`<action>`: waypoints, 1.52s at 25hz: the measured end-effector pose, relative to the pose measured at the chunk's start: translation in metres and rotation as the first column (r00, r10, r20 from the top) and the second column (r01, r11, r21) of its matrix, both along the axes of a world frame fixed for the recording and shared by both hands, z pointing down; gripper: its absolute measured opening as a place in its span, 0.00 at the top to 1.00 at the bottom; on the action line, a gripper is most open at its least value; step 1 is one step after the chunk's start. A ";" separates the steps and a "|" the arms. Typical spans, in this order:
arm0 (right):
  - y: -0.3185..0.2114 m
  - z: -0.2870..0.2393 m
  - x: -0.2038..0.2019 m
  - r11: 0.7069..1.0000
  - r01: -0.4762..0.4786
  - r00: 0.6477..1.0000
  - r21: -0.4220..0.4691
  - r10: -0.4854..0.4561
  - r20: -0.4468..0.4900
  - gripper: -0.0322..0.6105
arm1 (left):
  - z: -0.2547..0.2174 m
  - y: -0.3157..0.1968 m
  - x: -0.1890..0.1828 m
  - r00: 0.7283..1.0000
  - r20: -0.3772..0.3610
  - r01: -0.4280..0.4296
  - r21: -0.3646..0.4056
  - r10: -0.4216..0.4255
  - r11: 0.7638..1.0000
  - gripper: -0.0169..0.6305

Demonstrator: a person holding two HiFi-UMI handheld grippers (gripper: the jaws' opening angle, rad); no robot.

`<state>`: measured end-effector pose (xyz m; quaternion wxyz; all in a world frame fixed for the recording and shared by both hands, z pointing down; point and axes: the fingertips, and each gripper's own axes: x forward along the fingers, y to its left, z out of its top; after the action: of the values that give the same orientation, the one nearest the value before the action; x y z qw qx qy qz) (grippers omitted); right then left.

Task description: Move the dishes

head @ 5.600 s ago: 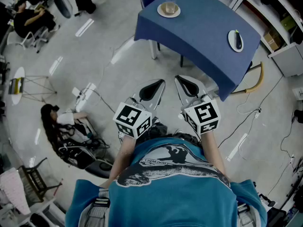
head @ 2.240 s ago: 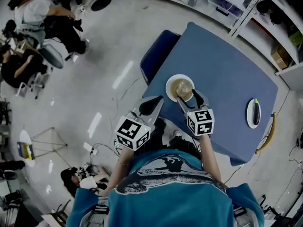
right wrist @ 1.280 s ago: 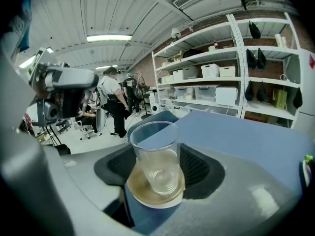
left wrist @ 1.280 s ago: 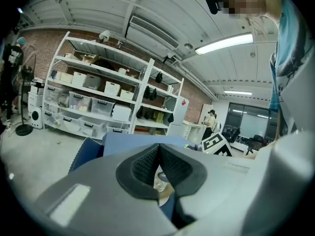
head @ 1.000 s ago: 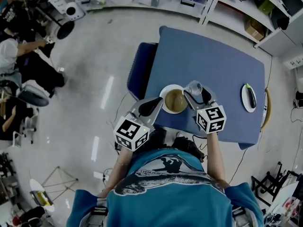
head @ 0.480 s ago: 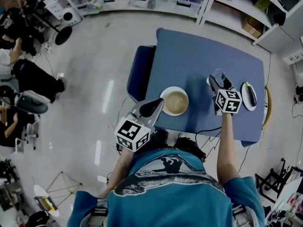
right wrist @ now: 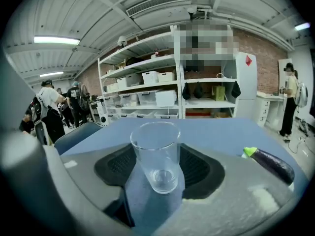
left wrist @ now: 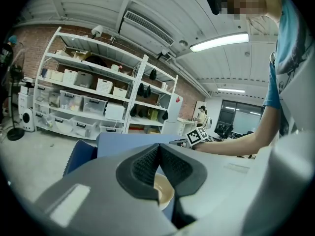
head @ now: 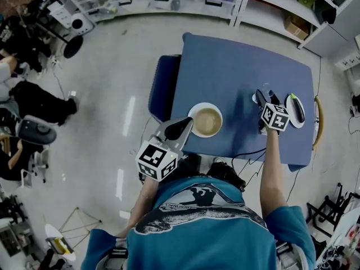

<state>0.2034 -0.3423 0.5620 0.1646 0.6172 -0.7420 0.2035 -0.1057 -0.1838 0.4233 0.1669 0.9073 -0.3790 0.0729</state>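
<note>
The right hand-held gripper [head: 264, 98] has its jaws closed on a clear, upright drinking glass [right wrist: 155, 156] at the blue-clothed surface [head: 236, 61], near a small white plate [head: 298, 122] carrying a dark purple aubergine [right wrist: 273, 165]. The left hand-held gripper [left wrist: 158, 150], jaws pressed together and empty, hangs beside a round cream bowl [head: 207, 121] at the surface's near edge.

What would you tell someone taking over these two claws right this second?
Left claw: shut, empty, hovering by the bowl at the blue table's near edge.
Right claw: shut on the glass, next to the plate with the eggplant.
Done: glass gripped at the table's right side.
Left, probably: set the glass down, let go, then deal with the bowl.
</note>
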 end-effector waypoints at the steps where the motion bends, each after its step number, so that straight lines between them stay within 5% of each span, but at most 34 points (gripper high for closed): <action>1: 0.000 0.000 0.001 1.000 -0.006 1.000 0.003 0.006 0.012 0.52 | 0.000 0.000 0.001 1.000 0.001 0.001 -0.001 -0.001 1.000 0.95; 13: 0.008 0.000 0.001 0.999 -0.030 0.993 0.013 0.028 0.117 0.49 | 0.005 -0.001 0.007 1.000 0.005 0.007 -0.004 -0.007 1.000 0.95; 22: 0.073 -0.005 -0.028 0.999 -0.047 0.973 0.014 0.042 0.227 0.47 | 0.005 -0.001 0.008 1.000 0.009 0.005 -0.012 -0.005 1.000 0.95; 27: 0.109 0.008 -0.088 0.995 0.098 0.958 -0.031 -0.085 0.273 0.52 | 0.007 0.001 0.006 1.000 0.010 0.000 -0.017 0.000 1.000 0.95; 33: 0.136 0.028 -0.180 0.935 0.345 0.904 -0.085 -0.307 0.296 0.58 | 0.011 0.002 0.008 1.000 0.011 -0.002 -0.022 0.002 1.000 0.95; 38: 0.134 0.045 -0.209 0.919 0.370 0.912 -0.135 -0.332 0.242 0.68 | 0.013 0.001 0.002 1.000 0.001 0.002 -0.025 -0.002 1.000 0.95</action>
<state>-0.0056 -0.2084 0.6072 0.1723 0.4305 -0.8332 0.3012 -0.1035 -0.1832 0.4367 0.1781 0.9047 -0.3792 0.0780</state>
